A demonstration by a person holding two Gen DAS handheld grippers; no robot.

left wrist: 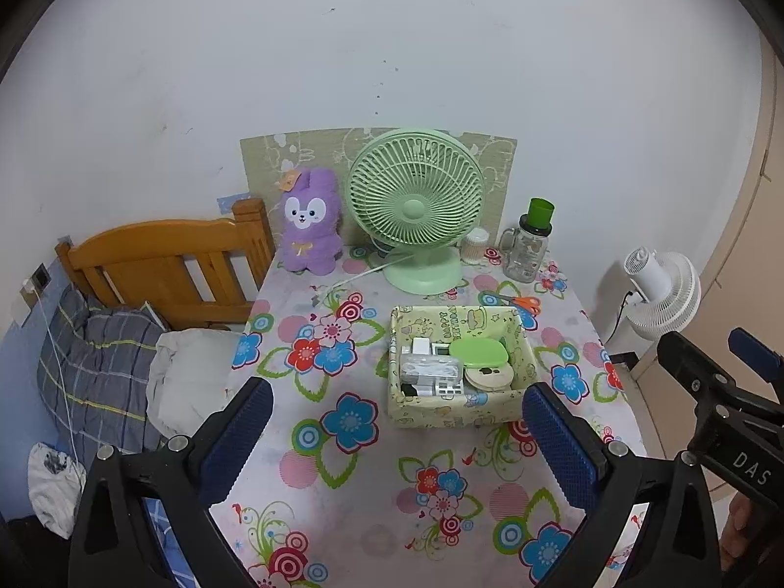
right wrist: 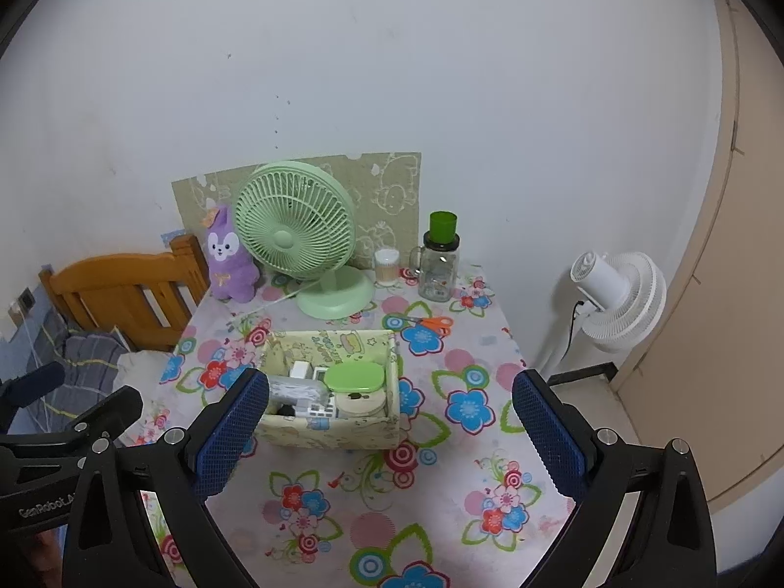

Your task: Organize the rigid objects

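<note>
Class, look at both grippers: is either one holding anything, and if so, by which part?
Nothing is held. The left gripper and the right gripper are both wide open and empty, above the table, short of the box of small items.

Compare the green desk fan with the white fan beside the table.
The green desk fan stands on the flowered table; the white fan stands off the table's right side. The green desk fan's grille faces the cameras; the white fan shows its back and motor housing. The green one is flat, the white one deeper and ribbed. Both have round grilles and a cord.
</note>
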